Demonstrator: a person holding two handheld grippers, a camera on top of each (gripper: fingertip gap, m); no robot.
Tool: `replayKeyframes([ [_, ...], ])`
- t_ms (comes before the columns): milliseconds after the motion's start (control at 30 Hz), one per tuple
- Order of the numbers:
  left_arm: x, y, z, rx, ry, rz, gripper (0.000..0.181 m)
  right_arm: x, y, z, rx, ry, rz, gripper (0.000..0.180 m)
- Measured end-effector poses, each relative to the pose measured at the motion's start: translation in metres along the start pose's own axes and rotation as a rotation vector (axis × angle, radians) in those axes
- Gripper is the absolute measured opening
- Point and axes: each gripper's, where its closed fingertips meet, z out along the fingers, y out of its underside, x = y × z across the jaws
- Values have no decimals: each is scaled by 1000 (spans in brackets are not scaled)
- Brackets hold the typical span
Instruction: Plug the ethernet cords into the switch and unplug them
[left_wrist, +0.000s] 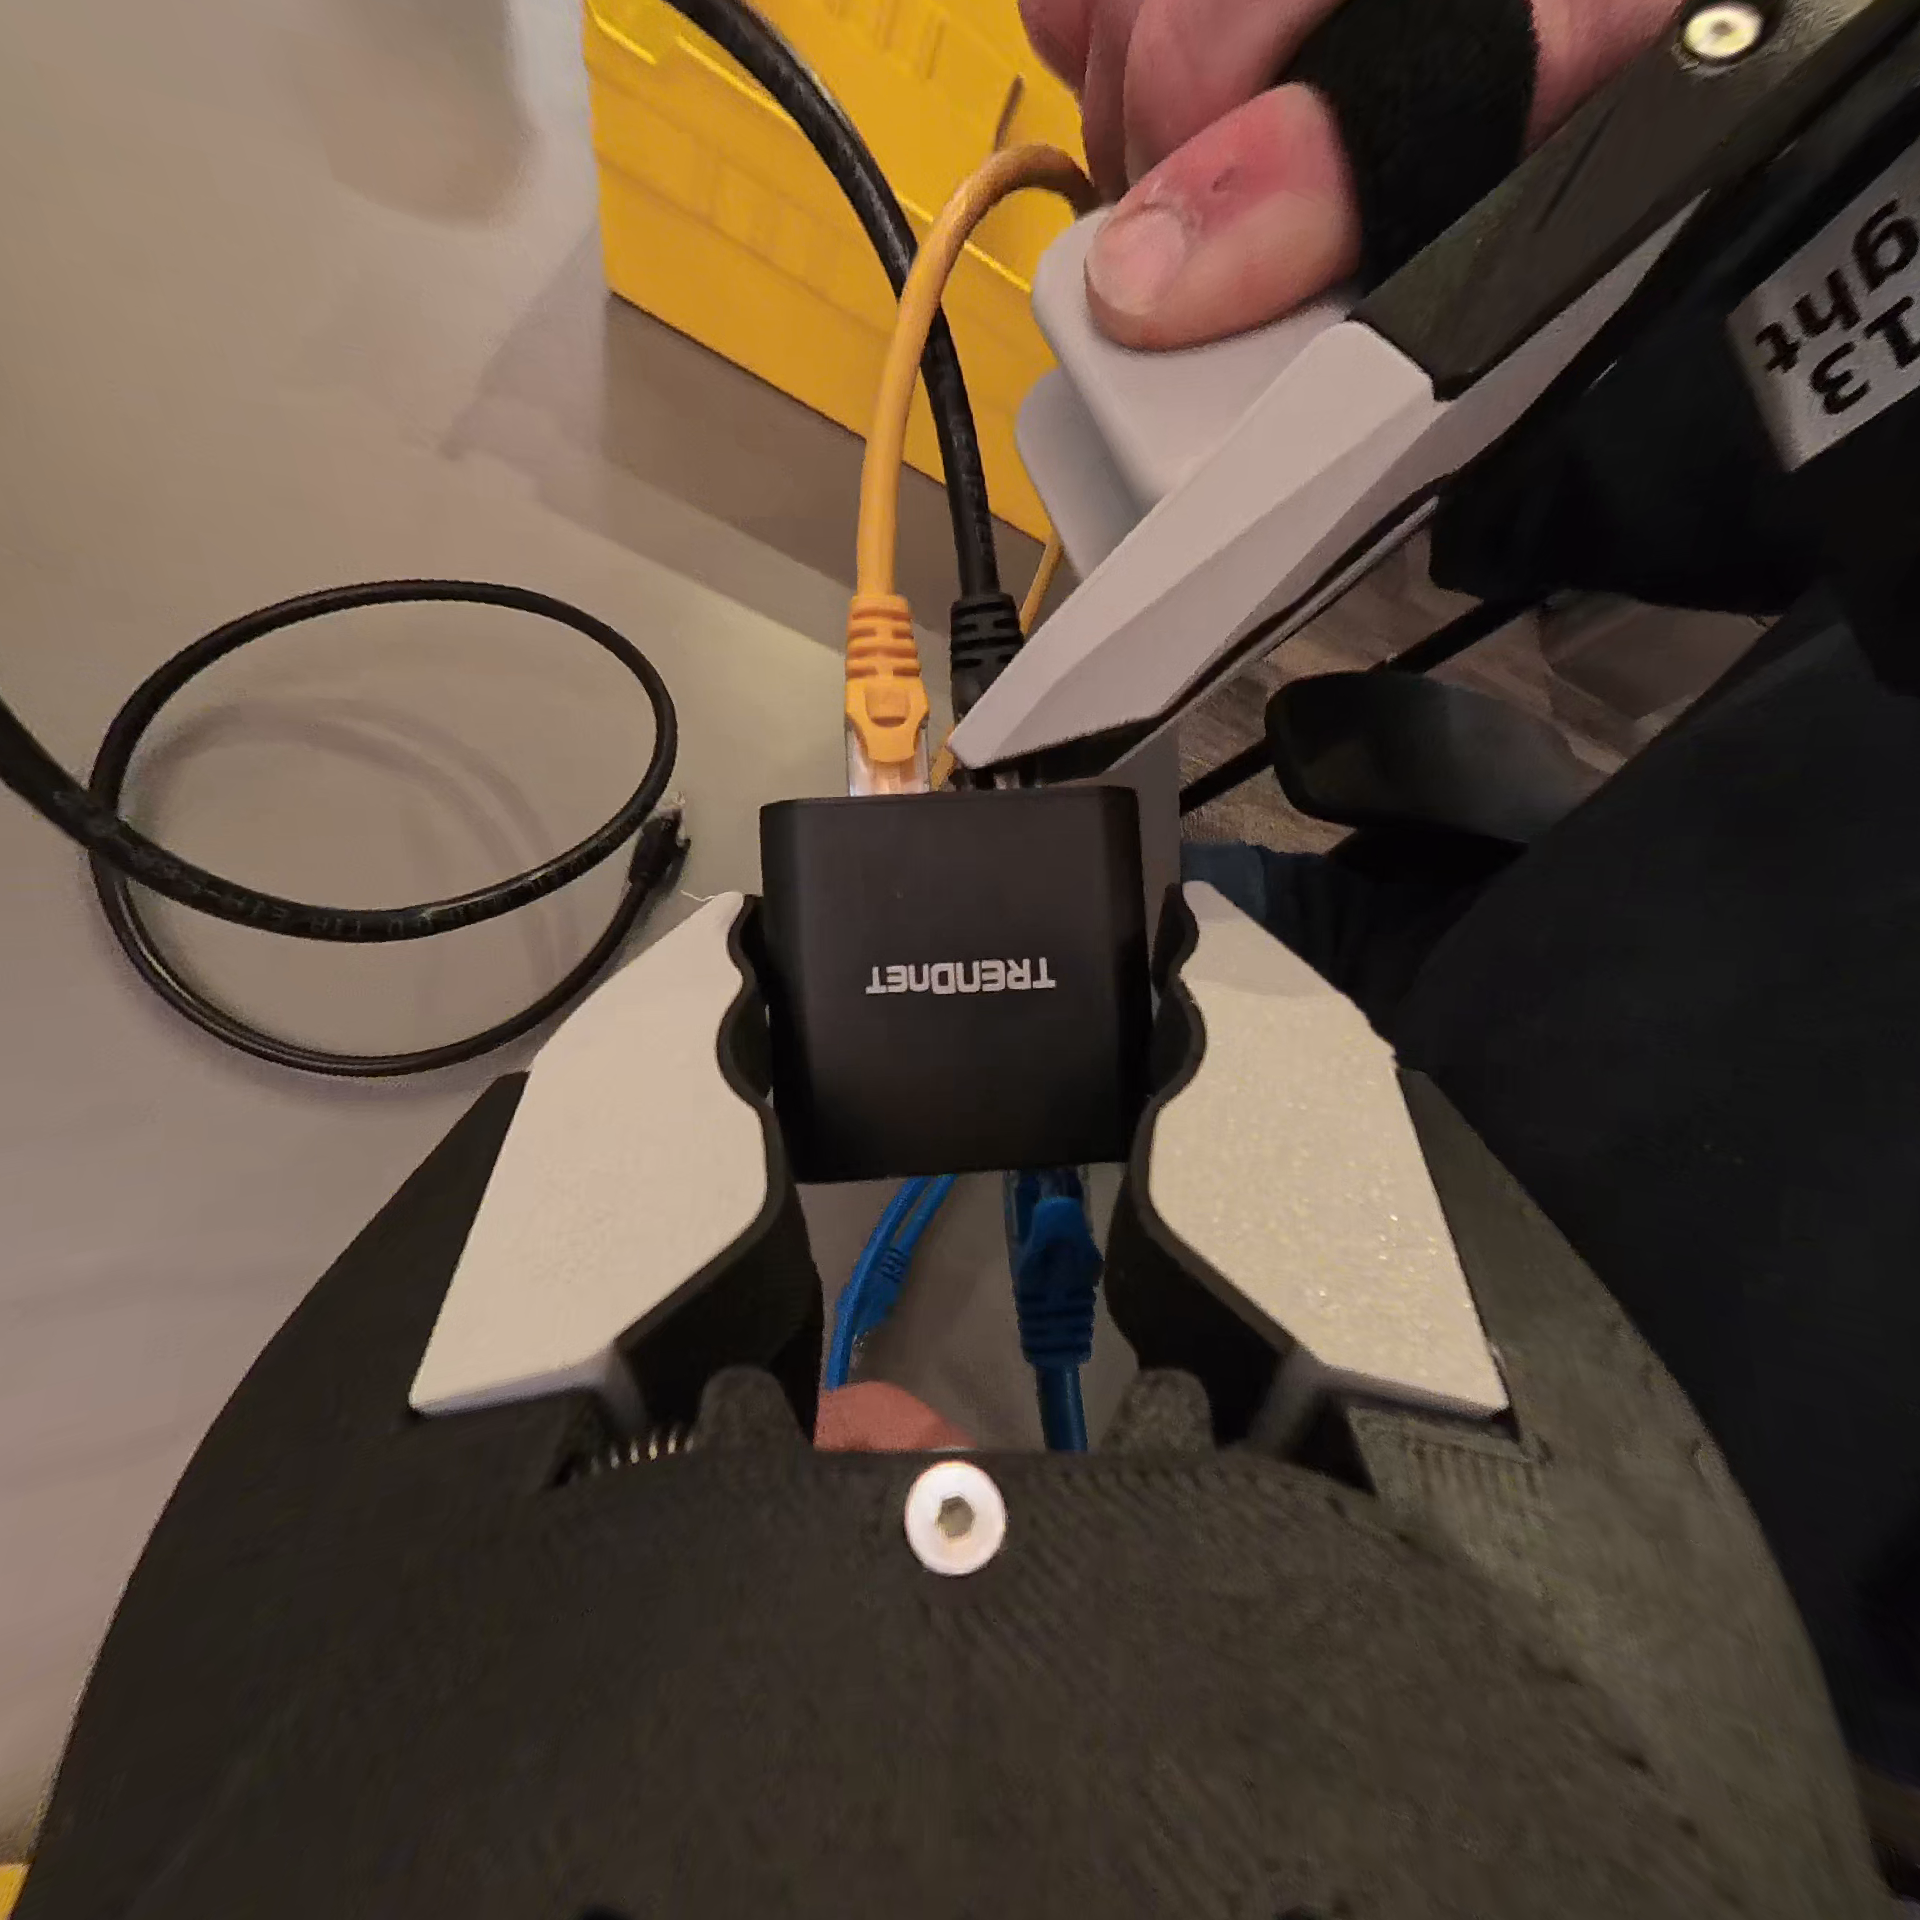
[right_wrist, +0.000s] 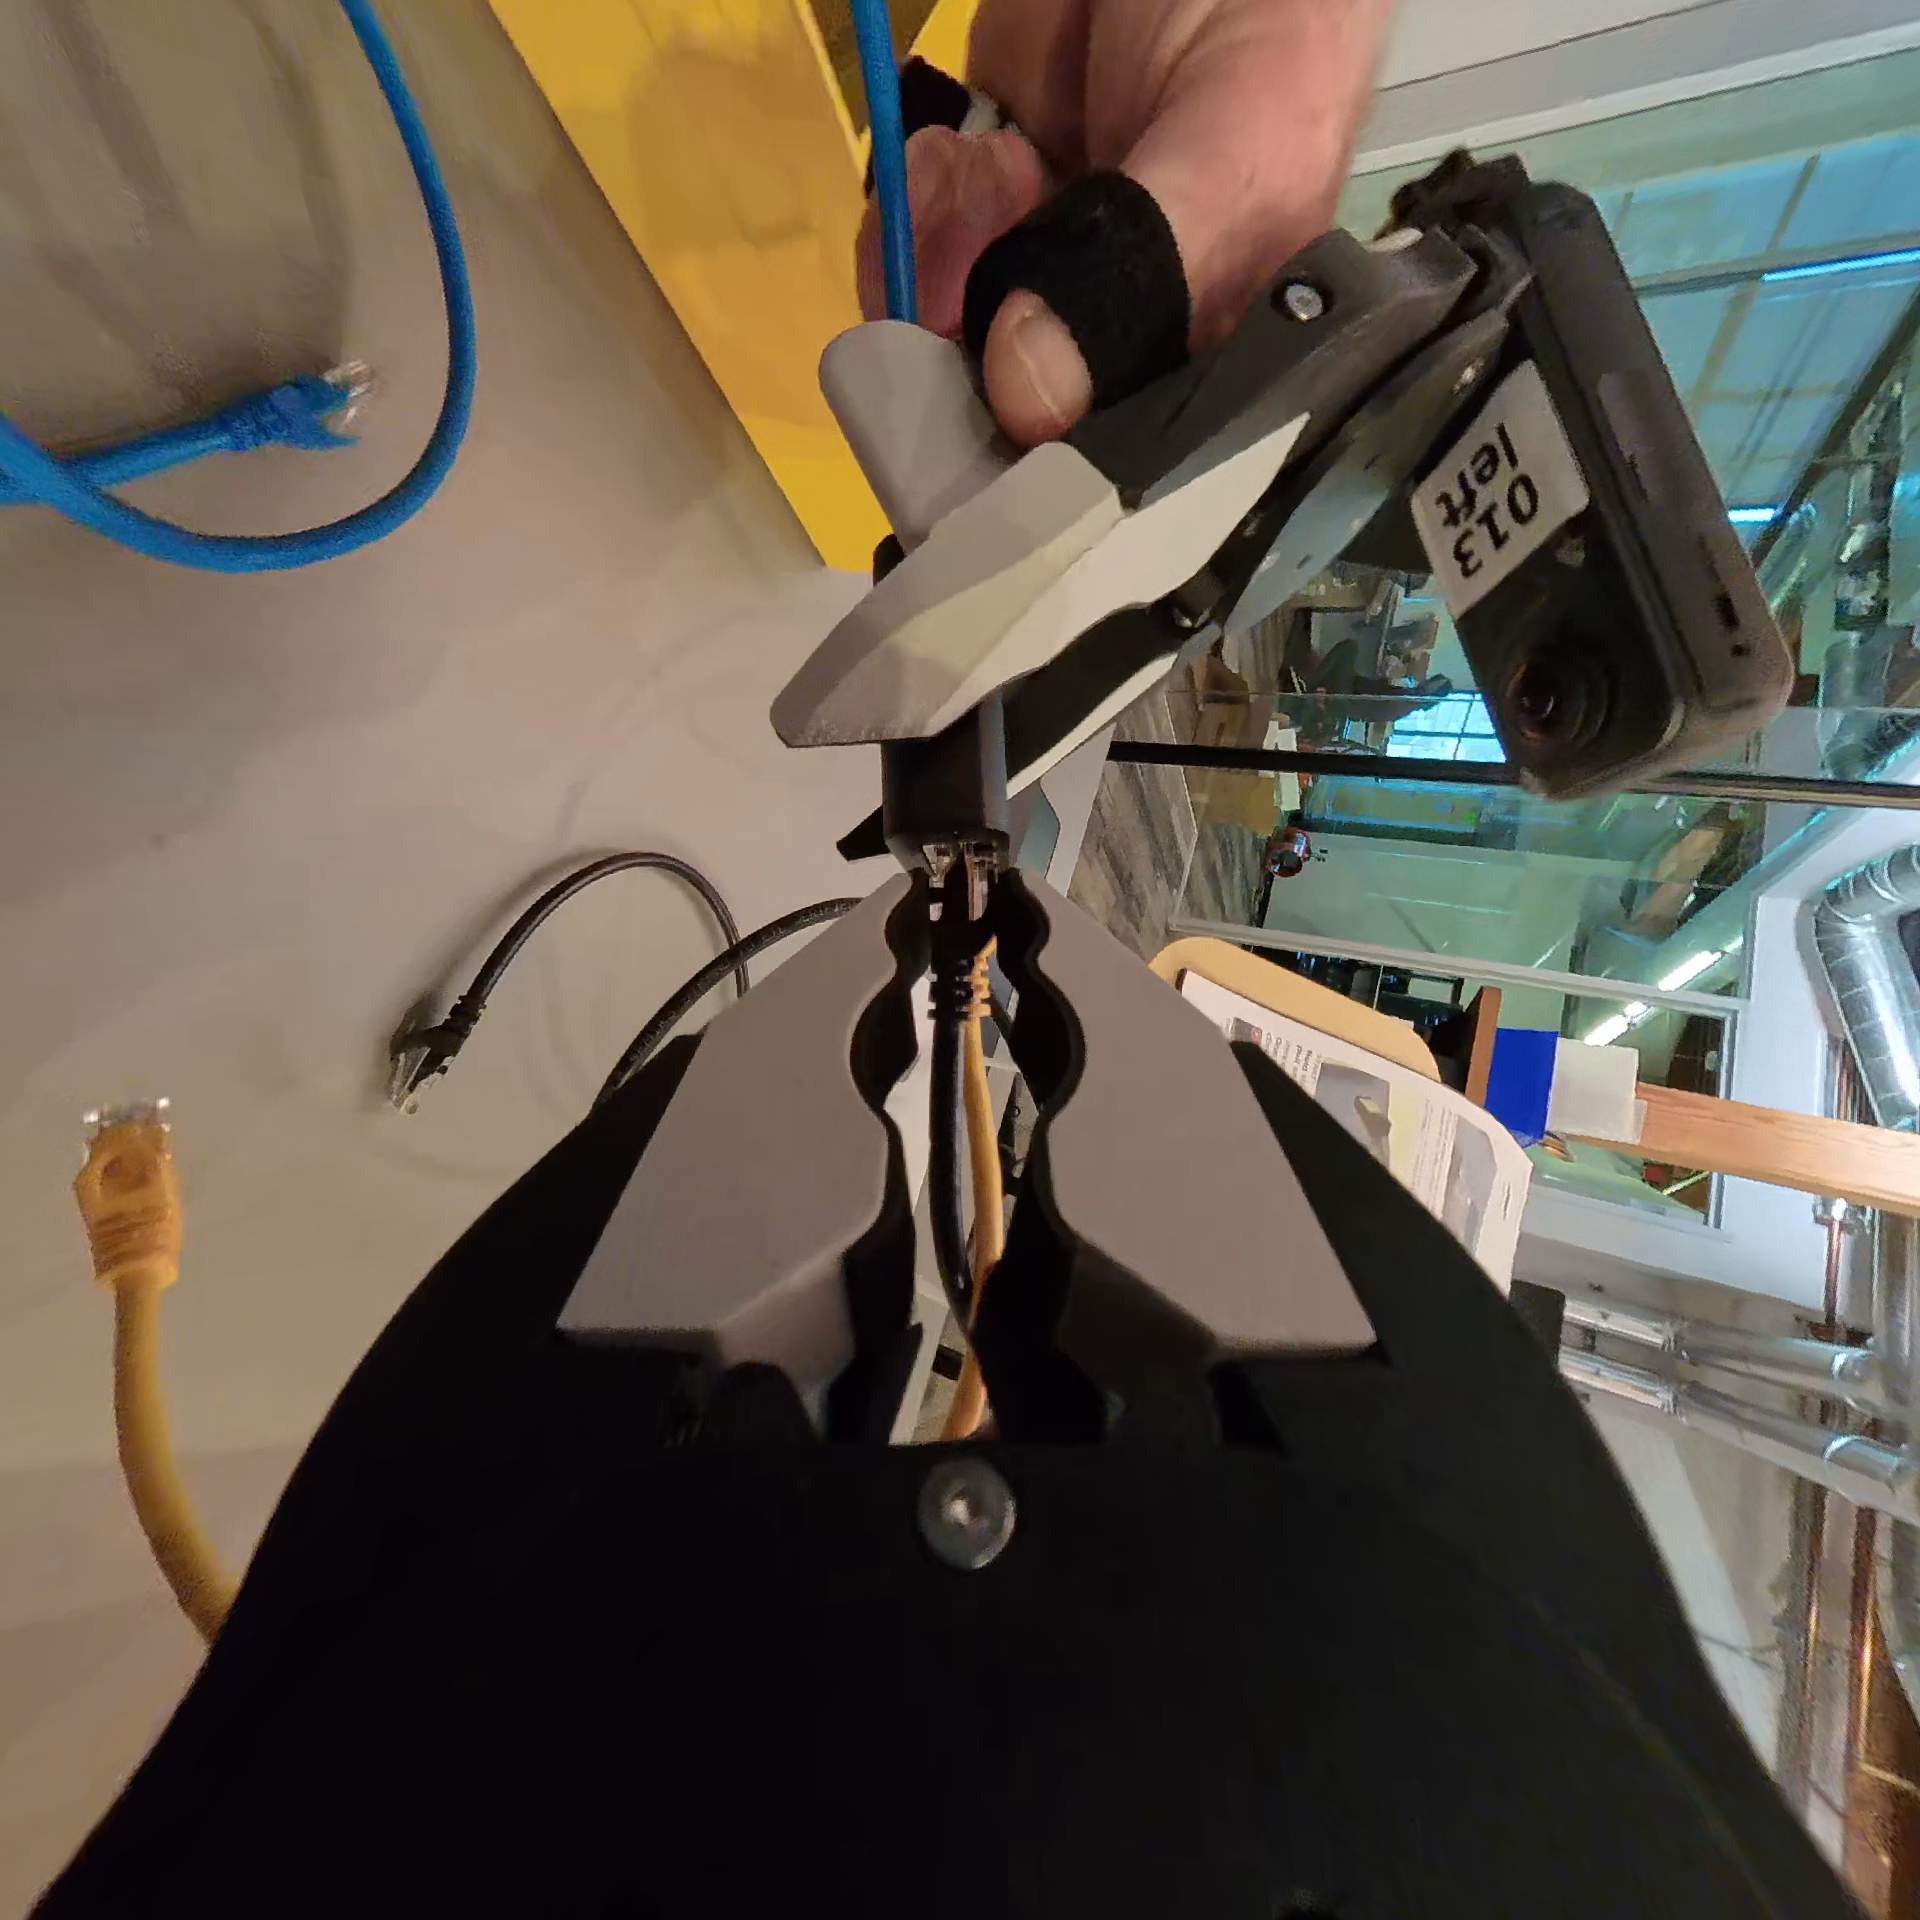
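Clamping the switch (left_wrist: 956, 987) at frame centre, the left gripper (left_wrist: 956, 997) is closed on its sides. The right gripper (right_wrist: 961, 914) is pinched on the black cord's plug (right_wrist: 948, 961); straight alignment with the port is advised.

The switch (left_wrist: 954, 987) is a small black box, held up off the table, with a yellow cord (left_wrist: 883, 665) and a black cord (left_wrist: 982, 634) plugged in side by side. Blue cords (left_wrist: 1055, 1288) hang from its opposite end, and a spare black one (left_wrist: 395, 821) lies looped on the table.
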Motion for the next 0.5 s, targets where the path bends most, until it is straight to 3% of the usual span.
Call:
replayKeyframes([
  [133,-3,-9,-4,53,-21,-15,70,5,4,0,0,33,47,11],
  [233,-20,3,-16,56,-98,-54,69,18,29,-12,-37,75,129,11],
  [300,-16,-7,-21,132,-63,-85,68,24,38,-19,-53,79,143,11],
  [500,-20,-22,-22,117,-146,-13,67,38,31,-26,-44,99,172,11],
])
